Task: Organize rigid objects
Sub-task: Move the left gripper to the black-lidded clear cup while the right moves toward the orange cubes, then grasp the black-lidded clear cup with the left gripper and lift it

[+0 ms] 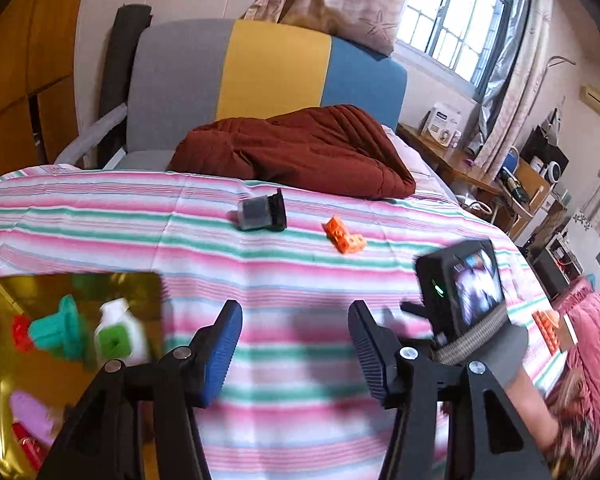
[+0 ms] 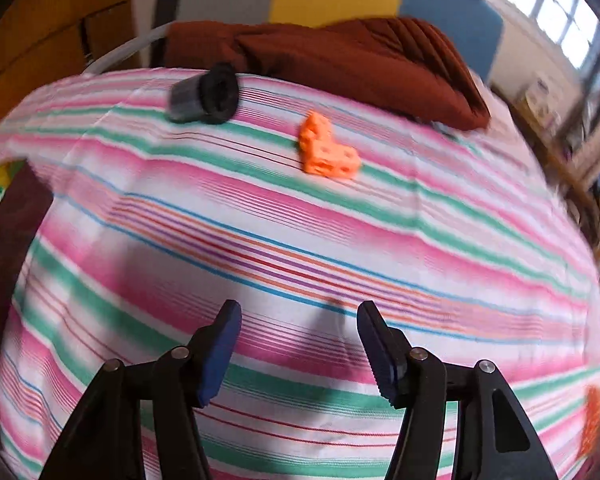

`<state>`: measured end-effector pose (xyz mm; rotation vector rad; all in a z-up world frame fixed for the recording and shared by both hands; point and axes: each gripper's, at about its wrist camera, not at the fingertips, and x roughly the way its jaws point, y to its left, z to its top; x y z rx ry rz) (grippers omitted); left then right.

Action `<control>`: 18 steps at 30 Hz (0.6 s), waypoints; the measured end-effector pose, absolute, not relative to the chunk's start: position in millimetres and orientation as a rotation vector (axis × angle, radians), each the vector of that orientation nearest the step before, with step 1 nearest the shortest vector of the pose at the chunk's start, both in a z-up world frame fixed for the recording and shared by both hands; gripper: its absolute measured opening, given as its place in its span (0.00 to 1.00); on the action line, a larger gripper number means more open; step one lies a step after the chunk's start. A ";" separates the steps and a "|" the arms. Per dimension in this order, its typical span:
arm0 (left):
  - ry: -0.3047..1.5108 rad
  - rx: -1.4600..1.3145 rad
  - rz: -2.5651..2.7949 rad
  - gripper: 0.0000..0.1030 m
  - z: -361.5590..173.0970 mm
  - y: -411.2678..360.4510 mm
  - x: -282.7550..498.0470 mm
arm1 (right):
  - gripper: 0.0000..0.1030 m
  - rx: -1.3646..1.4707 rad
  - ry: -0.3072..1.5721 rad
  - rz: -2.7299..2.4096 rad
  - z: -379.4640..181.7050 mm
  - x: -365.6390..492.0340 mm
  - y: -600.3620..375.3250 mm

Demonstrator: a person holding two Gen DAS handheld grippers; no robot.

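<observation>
Both grippers, left (image 1: 296, 344) and right (image 2: 300, 350), stand open over the striped sheet (image 2: 300, 240) with nothing between the fingers. The orange block (image 2: 327, 152) lies at 12 o'clock, the grey cylinder (image 2: 204, 96) at 11. The gold box (image 1: 40, 380) at 9 o'clock is blurred and cut off.

Your left gripper (image 1: 296, 344): black angular frame, silver screws, ribbed blue pads (image 1: 220, 356). Your right gripper (image 2: 300, 350): same build. Your right hand (image 1: 496, 354): grey glove, woven wrist strap, small screen mounted above.
</observation>
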<state>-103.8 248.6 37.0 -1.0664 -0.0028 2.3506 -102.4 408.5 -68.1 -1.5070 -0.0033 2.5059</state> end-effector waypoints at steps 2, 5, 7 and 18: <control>0.043 -1.069 2.365 0.54 34.4 265.5 -118.1 | 0.60 -1.525 0.075 2.478 -70.1 -103.0 418.5; 0.118 -1.079 2.385 0.54 28.4 293.3 -147.2 | 0.60 -1.522 0.139 2.438 -71.0 -103.3 431.0; 0.146 -1.103 2.398 0.54 23.6 306.1 -164.3 | 0.60 -1.518 0.175 2.430 -70.4 -103.1 435.5; 0.217 -1.078 2.536 0.54 5.6 365.2 -260.7 | 0.63 -1.504 0.347 2.400 -67.2 -104.6 458.9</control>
